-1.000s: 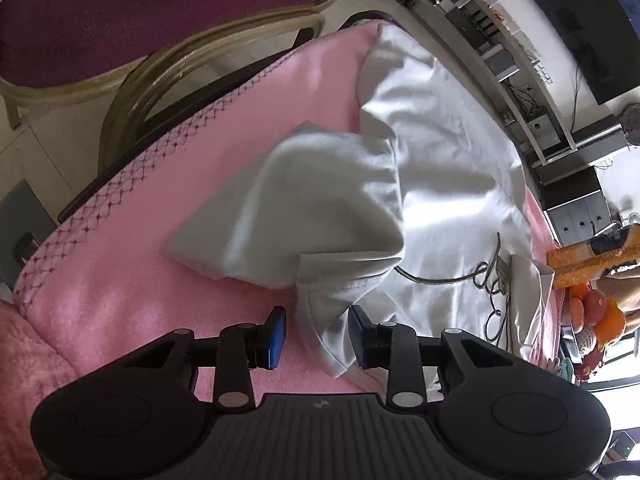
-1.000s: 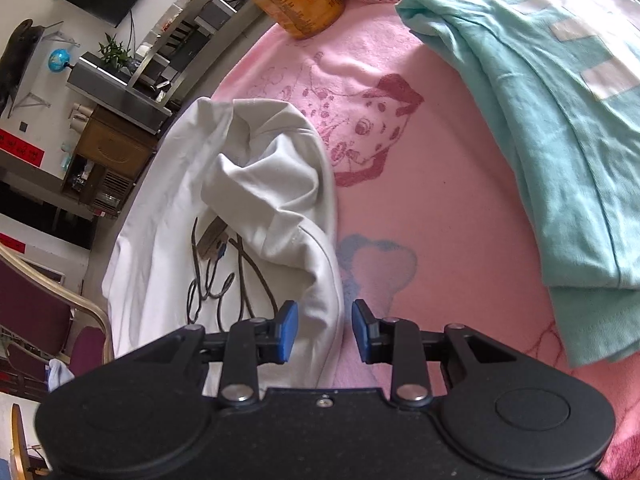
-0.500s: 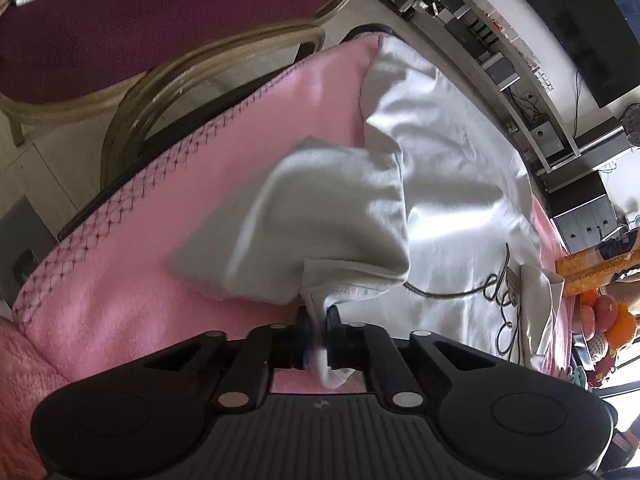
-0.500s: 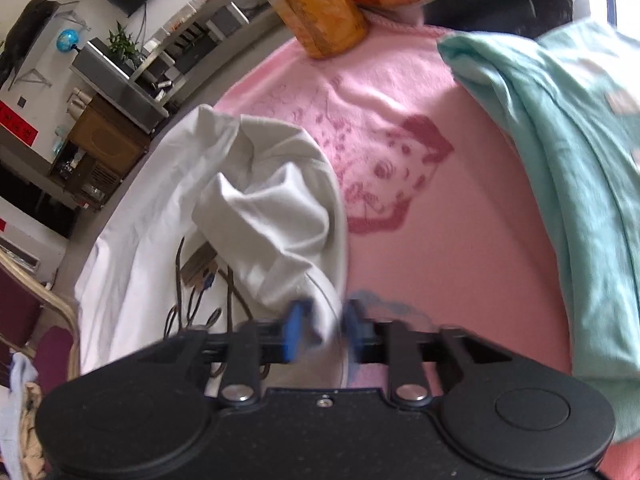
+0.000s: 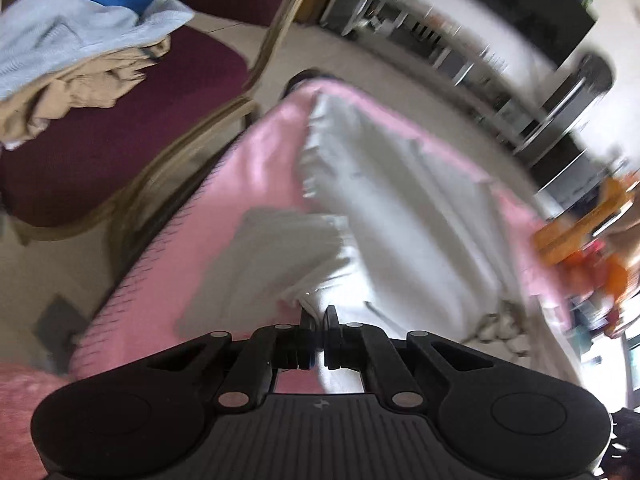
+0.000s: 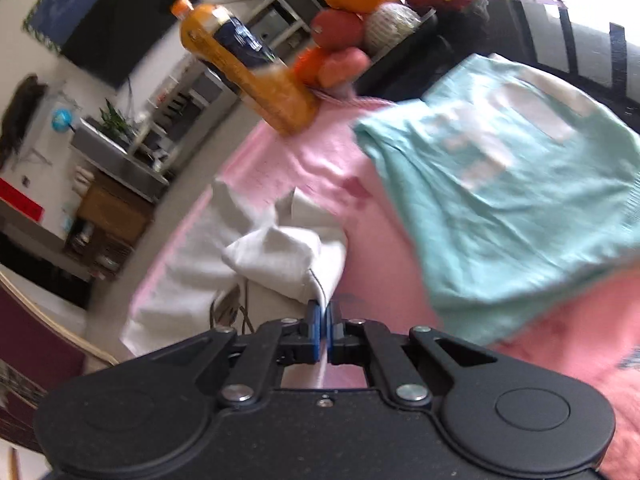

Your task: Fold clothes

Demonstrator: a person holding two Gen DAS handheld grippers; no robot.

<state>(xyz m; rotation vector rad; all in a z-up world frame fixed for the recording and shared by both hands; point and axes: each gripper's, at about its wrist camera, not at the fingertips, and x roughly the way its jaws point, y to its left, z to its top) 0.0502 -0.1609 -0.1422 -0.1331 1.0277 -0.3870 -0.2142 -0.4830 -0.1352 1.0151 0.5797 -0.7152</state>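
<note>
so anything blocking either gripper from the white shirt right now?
No. The left gripper and the right gripper are each shut on an edge of the white shirt, with nothing between. The teal shirt lies apart, to the right.

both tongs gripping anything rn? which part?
Yes. Left tongs and right tongs are each shut on the near edge of the white shirt, at opposite ends.
</note>
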